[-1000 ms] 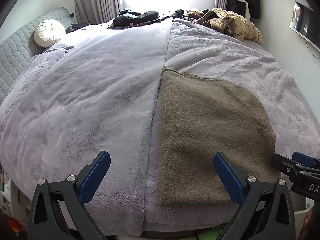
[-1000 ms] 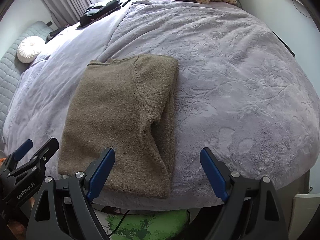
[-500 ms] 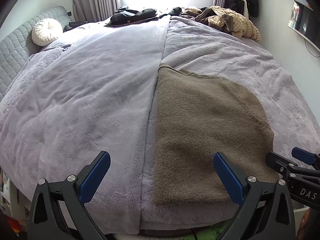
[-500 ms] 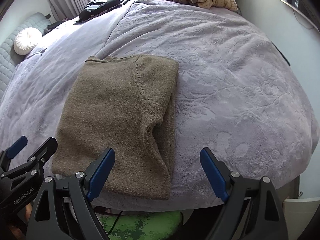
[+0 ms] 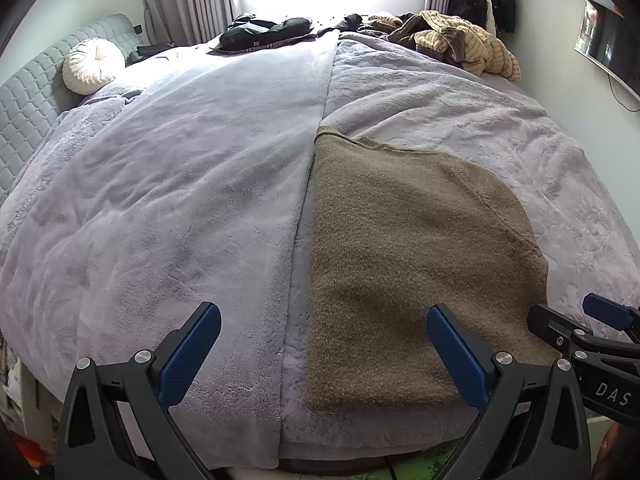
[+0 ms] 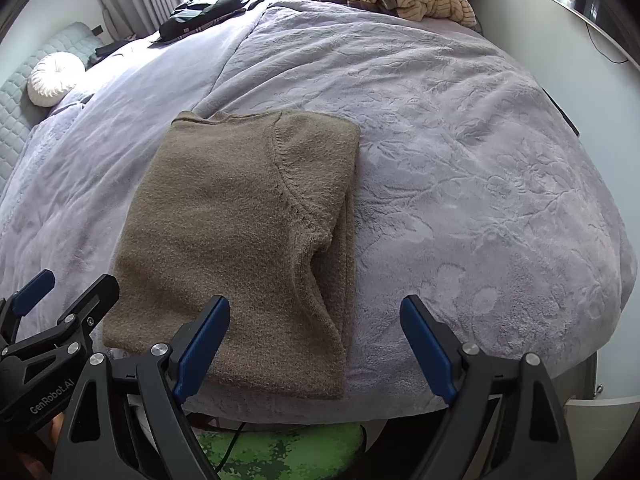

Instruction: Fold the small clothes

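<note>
A brown knit sweater (image 5: 408, 260) lies folded flat on the lilac bedcover (image 5: 180, 208), near the bed's front edge; it also shows in the right wrist view (image 6: 240, 240), with one side folded over on the right. My left gripper (image 5: 322, 356) is open and empty, hovering over the sweater's front left part. My right gripper (image 6: 314, 346) is open and empty, hovering over the sweater's front right corner. Each gripper shows at the edge of the other's view.
A pile of tan striped clothes (image 5: 460, 44) and dark clothes (image 5: 264, 34) lie at the far end of the bed. A round white cushion (image 5: 94, 66) sits by the headboard at the left. A green patterned mat (image 6: 280, 456) lies on the floor below.
Both grippers have drifted slightly; the sweater sits a little farther left in the left wrist view. The sweater itself lies unchanged and both grippers stay open.
</note>
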A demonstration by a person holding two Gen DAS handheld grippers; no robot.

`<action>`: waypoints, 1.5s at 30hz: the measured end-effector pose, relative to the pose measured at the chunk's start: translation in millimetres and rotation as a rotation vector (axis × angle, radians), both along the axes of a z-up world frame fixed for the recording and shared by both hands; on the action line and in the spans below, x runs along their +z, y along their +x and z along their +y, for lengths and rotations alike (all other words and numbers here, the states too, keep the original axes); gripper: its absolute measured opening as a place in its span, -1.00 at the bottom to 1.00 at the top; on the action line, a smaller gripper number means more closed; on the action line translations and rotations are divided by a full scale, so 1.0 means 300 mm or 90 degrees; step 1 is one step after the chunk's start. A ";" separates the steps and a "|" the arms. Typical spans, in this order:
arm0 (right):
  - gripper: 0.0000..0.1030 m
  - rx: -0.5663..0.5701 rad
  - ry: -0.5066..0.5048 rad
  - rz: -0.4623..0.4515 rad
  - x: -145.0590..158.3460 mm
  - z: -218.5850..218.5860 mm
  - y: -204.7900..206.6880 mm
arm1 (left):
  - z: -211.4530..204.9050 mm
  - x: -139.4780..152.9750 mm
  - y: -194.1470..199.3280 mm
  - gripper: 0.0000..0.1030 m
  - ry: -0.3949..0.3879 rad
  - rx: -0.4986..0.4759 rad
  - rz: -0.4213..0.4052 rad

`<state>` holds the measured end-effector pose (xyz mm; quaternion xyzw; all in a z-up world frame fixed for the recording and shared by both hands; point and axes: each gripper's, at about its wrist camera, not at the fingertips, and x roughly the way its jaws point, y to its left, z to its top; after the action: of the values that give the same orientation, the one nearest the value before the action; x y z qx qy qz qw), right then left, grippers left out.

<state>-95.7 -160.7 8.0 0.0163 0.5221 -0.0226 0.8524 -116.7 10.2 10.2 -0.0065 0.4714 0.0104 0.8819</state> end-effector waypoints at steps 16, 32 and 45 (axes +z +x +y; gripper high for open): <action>0.73 -0.009 0.000 0.001 -0.014 0.001 -0.005 | -0.008 0.005 0.009 1.00 0.004 -0.010 -0.001; 0.73 -0.021 -0.002 0.002 -0.017 -0.008 0.000 | -0.010 -0.004 0.021 1.00 0.008 -0.019 0.005; 0.73 -0.025 -0.006 0.001 -0.021 -0.005 0.009 | -0.006 -0.010 0.046 1.00 0.009 -0.032 0.007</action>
<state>-93.0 -162.1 1.8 0.0227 0.5225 -0.0415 0.8513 -102.8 8.5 7.2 0.0115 0.4760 -0.0081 0.8793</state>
